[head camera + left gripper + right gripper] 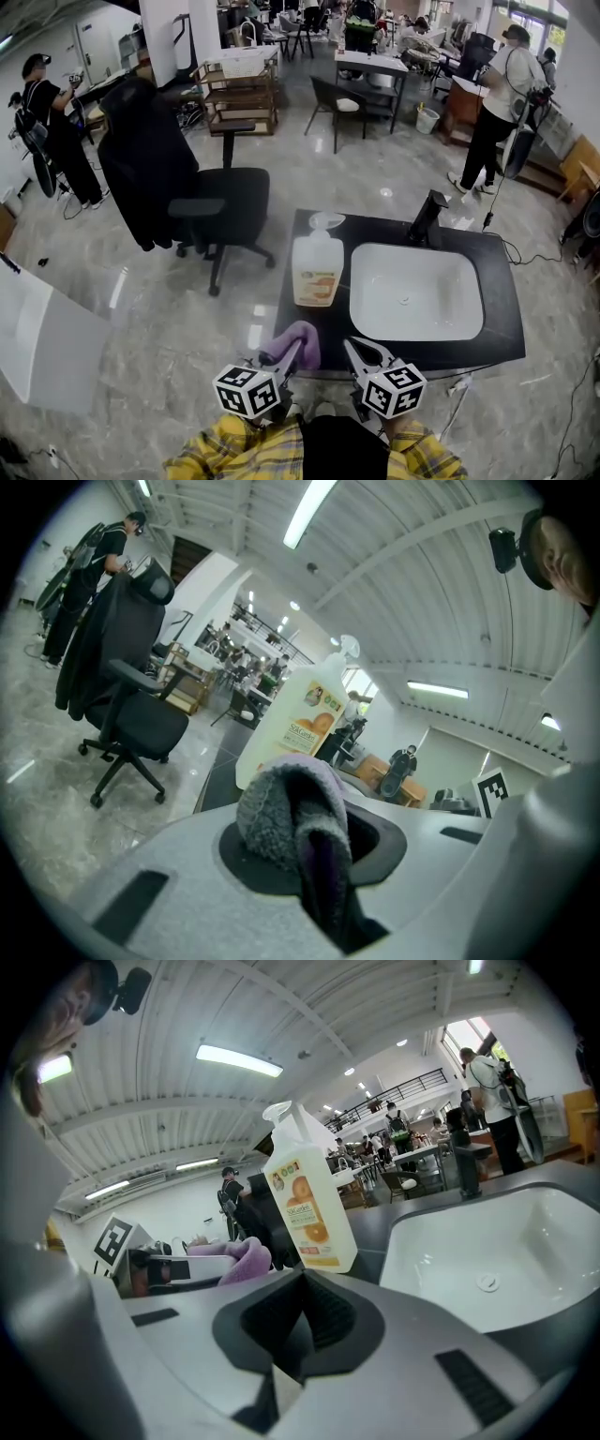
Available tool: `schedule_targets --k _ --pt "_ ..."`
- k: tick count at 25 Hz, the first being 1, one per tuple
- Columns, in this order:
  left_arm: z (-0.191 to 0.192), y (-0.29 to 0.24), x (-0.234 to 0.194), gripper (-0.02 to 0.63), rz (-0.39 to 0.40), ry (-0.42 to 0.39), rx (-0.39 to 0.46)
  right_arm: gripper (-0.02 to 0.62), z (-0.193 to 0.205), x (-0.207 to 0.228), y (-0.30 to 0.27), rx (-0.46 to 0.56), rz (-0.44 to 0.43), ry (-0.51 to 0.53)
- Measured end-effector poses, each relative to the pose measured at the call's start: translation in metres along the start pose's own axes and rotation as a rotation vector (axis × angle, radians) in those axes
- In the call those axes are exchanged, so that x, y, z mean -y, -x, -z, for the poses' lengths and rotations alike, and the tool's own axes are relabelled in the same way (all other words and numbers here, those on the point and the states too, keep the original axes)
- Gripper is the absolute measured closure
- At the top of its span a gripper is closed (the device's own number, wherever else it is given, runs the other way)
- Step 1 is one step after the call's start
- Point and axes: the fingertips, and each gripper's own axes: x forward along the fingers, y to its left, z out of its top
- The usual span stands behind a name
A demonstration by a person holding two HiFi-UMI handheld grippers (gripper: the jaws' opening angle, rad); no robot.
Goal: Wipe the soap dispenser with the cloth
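A white soap dispenser (317, 265) with an orange label and a pump top stands upright on the black counter (314, 328), left of the white sink (416, 291). It also shows in the left gripper view as a soap dispenser (292, 719) and in the right gripper view as a soap dispenser (305, 1206). My left gripper (292, 356) is shut on a purple fuzzy cloth (293, 342), held at the counter's near edge, short of the bottle. The cloth (298, 832) bulges between the jaws. My right gripper (356, 351) is shut and empty, beside the left one, near the sink's front left corner.
A black faucet (427, 217) stands behind the sink. A black office chair (202, 211) with a dark jacket sits left of the counter. People stand at the far left and far right. Tables and shelves fill the back of the room.
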Motion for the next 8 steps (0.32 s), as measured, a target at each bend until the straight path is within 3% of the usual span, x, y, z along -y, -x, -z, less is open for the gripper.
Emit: schedule_targets --k 8 --pt "-0.0033 -0.0025 -0.0037 0.557 -0.008 0.006 0.005 0.589 -0.0031 0.0025 -0.0054 0.0 -0.004 0.0"
